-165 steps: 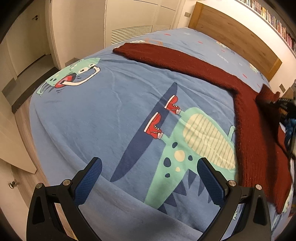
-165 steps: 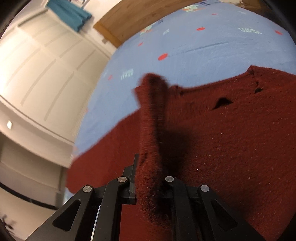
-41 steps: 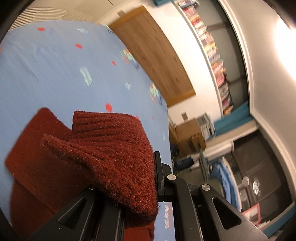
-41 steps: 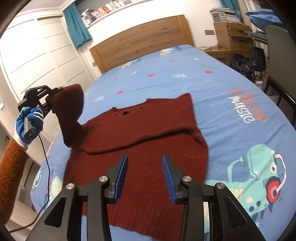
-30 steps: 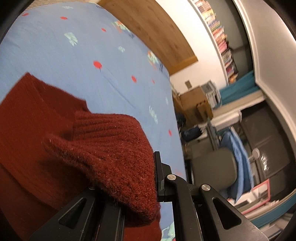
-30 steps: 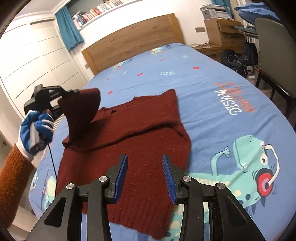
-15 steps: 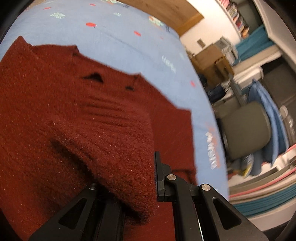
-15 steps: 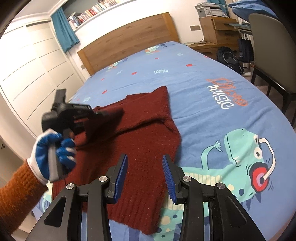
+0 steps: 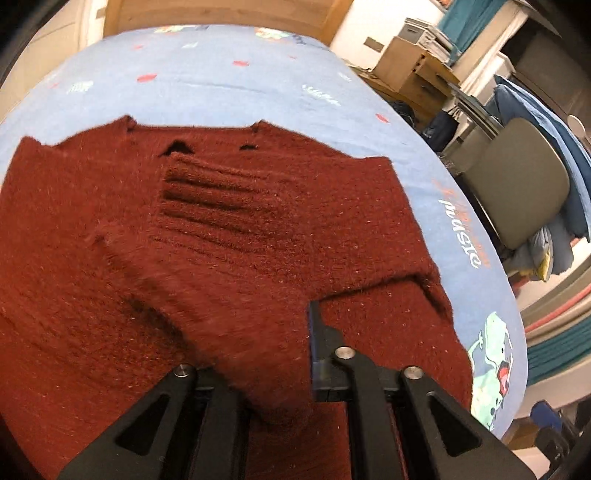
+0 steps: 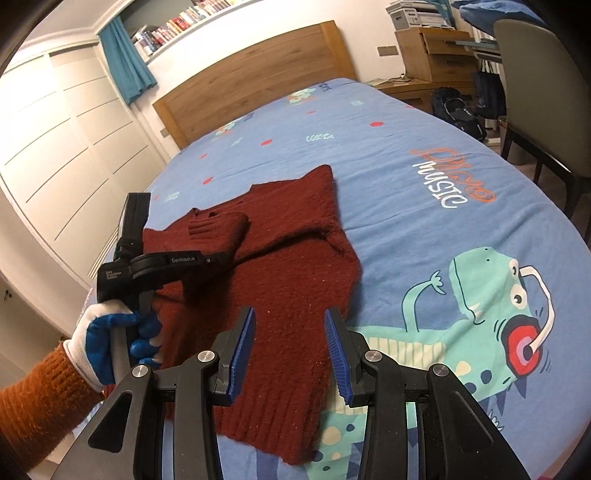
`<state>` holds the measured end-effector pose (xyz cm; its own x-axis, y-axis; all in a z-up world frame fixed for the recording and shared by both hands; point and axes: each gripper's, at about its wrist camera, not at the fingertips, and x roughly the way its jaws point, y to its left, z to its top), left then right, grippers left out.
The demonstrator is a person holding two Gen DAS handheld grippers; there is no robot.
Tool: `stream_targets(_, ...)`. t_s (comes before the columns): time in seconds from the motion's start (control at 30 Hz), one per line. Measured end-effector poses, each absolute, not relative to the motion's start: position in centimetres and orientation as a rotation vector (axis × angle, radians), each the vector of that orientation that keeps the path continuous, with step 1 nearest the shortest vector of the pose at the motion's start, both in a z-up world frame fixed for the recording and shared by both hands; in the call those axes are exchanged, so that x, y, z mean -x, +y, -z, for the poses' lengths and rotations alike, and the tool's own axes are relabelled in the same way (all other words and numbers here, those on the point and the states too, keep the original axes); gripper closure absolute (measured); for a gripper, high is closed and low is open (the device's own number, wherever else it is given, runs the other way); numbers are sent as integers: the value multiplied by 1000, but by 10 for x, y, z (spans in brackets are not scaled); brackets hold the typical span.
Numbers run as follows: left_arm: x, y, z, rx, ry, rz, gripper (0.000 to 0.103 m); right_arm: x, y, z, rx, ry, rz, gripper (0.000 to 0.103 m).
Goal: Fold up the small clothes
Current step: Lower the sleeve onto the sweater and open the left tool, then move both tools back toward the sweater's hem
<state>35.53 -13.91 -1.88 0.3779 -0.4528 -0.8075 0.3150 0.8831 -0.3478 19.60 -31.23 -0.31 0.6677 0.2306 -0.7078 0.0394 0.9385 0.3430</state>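
The left wrist view looks steeply down, very close over the red sweater (image 9: pixel 229 236) toward the headboard (image 9: pixel 207 14), while the right wrist view looks from farther back across the bed (image 10: pixel 406 155), sharing the sweater, headboard and grey chair (image 10: pixel 546 74).

A home bedroom: a bed (image 10: pixel 424 122) with a wooden headboard (image 10: pixel 255 77) and a blue dinosaur-print sheet fills the scene. White panelled wardrobe doors (image 10: pixel 55 147) stand at left; a shelf of books (image 10: pixel 177 22) and a teal curtain (image 10: pixel 125 55) lie beyond. At far right are a wooden cabinet (image 10: pixel 436 51) and a chair (image 10: pixel 535 81).
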Motion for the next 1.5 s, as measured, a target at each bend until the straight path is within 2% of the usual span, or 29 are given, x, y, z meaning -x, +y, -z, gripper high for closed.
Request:
stream_targets(0.03, -355, -138, 19, 165, 1075, 496, 89, -196, -312, 3, -344, 836, -113, 62)
stream_targets(0.1, -356, -128, 16, 219, 1064, 482, 78, -196, -311, 1, -341, 834, -114, 62)
stream_targets(0.17, -360, -114, 14, 300, 1056, 452, 75, -196, -312, -1, -339, 829, -115, 62)
stream_targets(0.37, -374, -110, -2, 399, 1040, 447, 76, -190, -318, -9, -335, 812, -105, 62)
stream_targets(0.57, -358, -169, -10, 223, 1059, 556, 75, -184, -320, -11, -342, 813, -102, 62)
stream_targets(0.73, -342, -194, 1, 122, 1091, 627, 74, -176, -322, -21, -325, 808, -97, 62)
stream_targets(0.97, -332, -186, 11, 44, 1041, 515, 71, -170, -318, -30, -316, 810, -86, 62)
stream_targets(1.1, -322, -188, 37, -20, 1137, 495, 71, -168, -304, -36, -296, 815, -98, 62)
stream_targets(1.4, -283, -171, 3, -36, 1079, 529, 71, -156, -293, -47, -241, 832, -77, 62)
stream_targets(1.5, -266, -156, -15, -62, 1048, 496, 63, -150, -289, -49, -227, 840, -76, 62)
